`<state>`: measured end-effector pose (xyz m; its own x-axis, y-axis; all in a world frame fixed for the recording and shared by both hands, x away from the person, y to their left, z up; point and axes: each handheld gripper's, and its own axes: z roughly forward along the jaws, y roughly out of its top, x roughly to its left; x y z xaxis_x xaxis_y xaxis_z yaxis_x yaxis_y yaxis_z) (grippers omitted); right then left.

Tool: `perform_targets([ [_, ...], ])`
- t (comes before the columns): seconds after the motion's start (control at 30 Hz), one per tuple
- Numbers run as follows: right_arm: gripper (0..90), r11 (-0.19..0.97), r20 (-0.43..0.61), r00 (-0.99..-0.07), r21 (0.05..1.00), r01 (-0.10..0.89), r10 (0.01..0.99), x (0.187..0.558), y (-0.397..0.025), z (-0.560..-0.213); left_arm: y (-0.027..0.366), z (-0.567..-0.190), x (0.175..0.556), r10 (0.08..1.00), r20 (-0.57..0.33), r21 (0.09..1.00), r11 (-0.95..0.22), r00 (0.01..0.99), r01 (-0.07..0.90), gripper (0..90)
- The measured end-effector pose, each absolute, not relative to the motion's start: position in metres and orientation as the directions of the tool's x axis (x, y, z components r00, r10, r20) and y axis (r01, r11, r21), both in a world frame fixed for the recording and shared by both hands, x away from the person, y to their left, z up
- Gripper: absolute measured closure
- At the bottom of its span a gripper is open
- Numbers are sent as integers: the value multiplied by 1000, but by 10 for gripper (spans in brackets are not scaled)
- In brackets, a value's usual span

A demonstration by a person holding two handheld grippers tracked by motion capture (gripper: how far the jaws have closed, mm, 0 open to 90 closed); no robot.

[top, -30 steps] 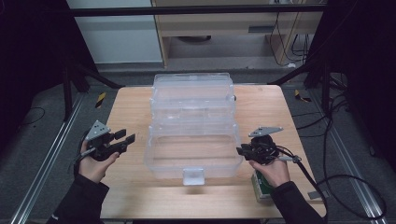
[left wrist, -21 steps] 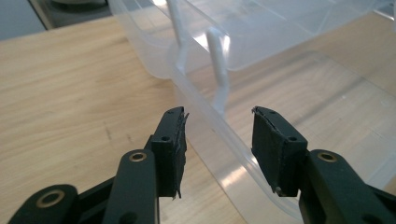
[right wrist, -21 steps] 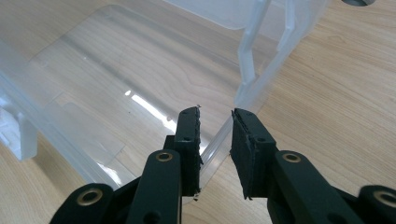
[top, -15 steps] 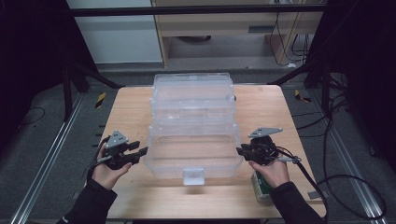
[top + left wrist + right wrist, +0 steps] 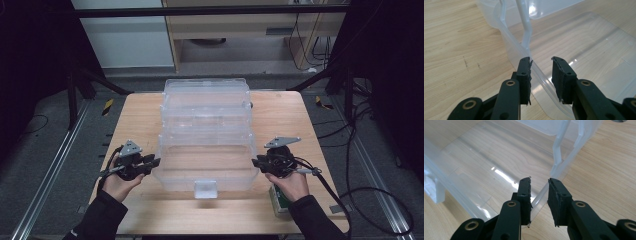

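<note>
High view: both tongs [image 5: 156,162] [image 5: 256,162], parted, straddle the unlabelled clear box's [image 5: 205,135] rims.

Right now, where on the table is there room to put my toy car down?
Bare wood lies left of the clear plastic box, beyond the left claw, and right of it, beyond the right claw. The near edge is tighter: the box's latch and a green carton sit there.

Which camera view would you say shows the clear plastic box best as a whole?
The high view: the clear plastic box appears entire on the table, front latch included. The left gripper view gives just its rim between the open jaws of the left gripper; the right gripper view likewise shows a side wall at the right gripper.
</note>
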<state>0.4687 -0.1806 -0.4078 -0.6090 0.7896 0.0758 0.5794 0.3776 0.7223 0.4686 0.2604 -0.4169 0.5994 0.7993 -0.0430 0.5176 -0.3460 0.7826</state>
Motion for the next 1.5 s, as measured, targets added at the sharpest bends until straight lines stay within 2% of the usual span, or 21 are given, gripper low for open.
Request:
perform_targets([
  [0.3, 703, 379, 75, -608, 720, 582, 791, 470, -180, -408, 260, -418, 468, 791, -42, 788, -349, 610, 508, 628],
  [0.37, 664, 382, 63, -608, 725, 573, 792, 470, -180, -407, 260, -417, 466, 788, -38, 795, -349, 615, 497, 582],
  [0.53, 596, 351, 67, -593, 750, 561, 803, 470, -188, -399, 269, -404, 461, 793, -37, 823, -321, 609, 468, 537],
  [0.6, 543, 344, 67, -594, 762, 550, 802, 469, -193, -395, 274, -399, 461, 800, -32, 835, -308, 599, 456, 508],
  [0.77, 436, 339, 58, -599, 778, 529, 799, 468, -202, -386, 289, -393, 462, 837, -8, 852, -281, 548, 442, 441],
  [1.0, 309, 356, 29, -596, 778, 517, 803, 465, -213, -379, 311, -404, 471, 883, -5, 851, -243, 470, 466, 395],
  [1.23, 224, 424, -19, -626, 752, 505, 780, 458, -223, -371, 321, -411, 476, 899, -9, 843, -228, 438, 487, 363],
  [1.5, 181, 490, -45, -656, 704, 514, 753, 450, -232, -367, 326, -420, 479, 909, -7, 831, -227, 417, 509, 345],
])
